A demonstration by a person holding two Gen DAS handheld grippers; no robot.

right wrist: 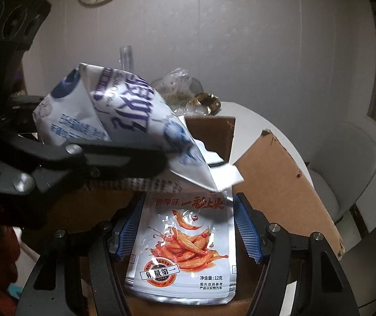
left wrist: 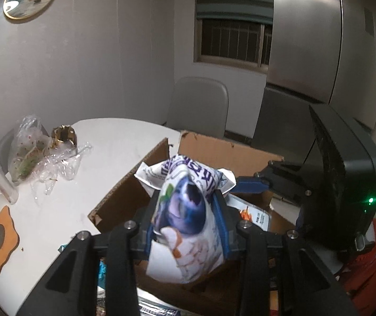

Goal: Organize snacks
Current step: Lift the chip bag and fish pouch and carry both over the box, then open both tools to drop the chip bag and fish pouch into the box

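Crumpled white blueberry packet pinched in left fingers, right fingers gripping fish-snack pouch.

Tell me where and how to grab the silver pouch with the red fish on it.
Grip the silver fish pouch across its width, one pad on each long side edge, coming in from its bottom seam along its length. It is thin and flat, so the edges give the pads purchase. The right gripper already straddles it this way, above the cardboard box.

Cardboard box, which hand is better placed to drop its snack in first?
Probably the right. Its gripper holds the fish snack pouch low inside the cardboard box, while the left gripper carries the blueberry packet higher, above the pouch.
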